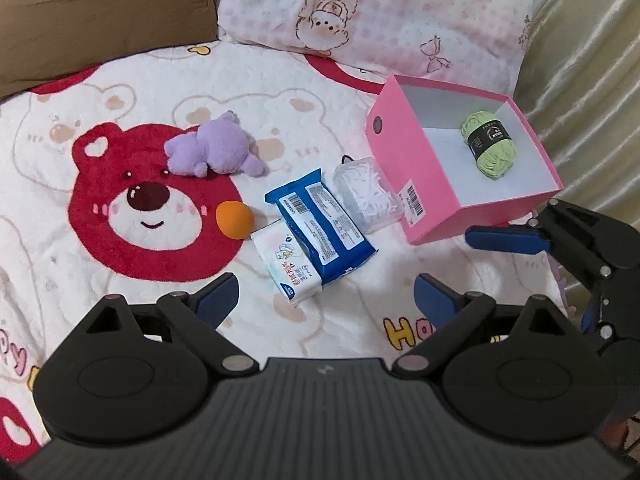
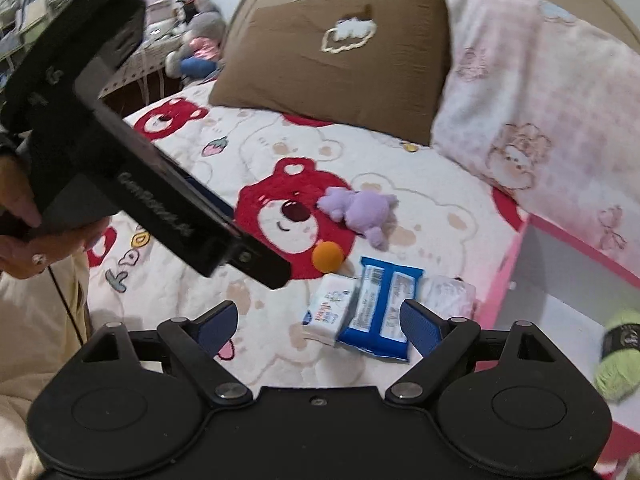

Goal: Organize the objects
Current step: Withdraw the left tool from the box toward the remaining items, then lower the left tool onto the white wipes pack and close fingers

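A pink box stands open on the bed at the right, with a green yarn skein inside; box and yarn also show in the right wrist view. Left of the box lie a clear bag of white pieces, a blue wipes pack, a white tissue pack, an orange ball and a purple plush. My left gripper is open and empty above the packs. My right gripper is open and empty near the blue pack.
The bed has a bear-print blanket. A brown pillow and a pink pillow lie at the head. The other gripper's body crosses the left of the right wrist view. The bed edge runs along the right.
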Demonstrator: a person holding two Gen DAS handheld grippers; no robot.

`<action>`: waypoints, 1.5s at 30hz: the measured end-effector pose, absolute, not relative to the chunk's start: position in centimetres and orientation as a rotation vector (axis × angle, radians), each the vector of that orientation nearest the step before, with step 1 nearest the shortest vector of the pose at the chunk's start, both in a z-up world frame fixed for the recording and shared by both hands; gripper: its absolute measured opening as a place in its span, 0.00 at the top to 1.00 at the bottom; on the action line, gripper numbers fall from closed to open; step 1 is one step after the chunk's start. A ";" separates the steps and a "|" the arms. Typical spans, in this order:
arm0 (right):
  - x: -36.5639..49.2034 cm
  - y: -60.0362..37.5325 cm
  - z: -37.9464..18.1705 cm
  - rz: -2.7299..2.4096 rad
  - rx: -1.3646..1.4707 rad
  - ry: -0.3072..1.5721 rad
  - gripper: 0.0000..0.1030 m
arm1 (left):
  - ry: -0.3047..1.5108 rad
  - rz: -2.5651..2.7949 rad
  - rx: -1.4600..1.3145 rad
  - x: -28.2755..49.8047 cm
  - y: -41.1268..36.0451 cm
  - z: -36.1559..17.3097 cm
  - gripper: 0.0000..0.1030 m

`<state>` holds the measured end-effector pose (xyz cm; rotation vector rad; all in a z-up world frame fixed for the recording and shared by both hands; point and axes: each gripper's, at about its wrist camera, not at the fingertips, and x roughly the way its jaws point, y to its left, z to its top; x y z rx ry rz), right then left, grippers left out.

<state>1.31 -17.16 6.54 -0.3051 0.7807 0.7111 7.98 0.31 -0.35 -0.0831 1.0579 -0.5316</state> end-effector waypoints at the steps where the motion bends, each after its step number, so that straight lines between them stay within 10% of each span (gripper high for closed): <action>1: 1.5 -16.9 6.3 0.715 -0.303 0.784 0.12 | 1.073 -0.540 -0.105 8.2 0.6 -0.8 0.08; 28: 2.4 -12.6 -0.2 0.701 -0.253 0.822 0.42 | 1.054 -0.525 -0.193 9.8 2.8 -8.7 0.11; 45: 5.4 -12.5 -6.2 0.574 -0.239 0.861 0.54 | 1.024 -0.485 -0.301 10.8 2.0 -14.3 0.46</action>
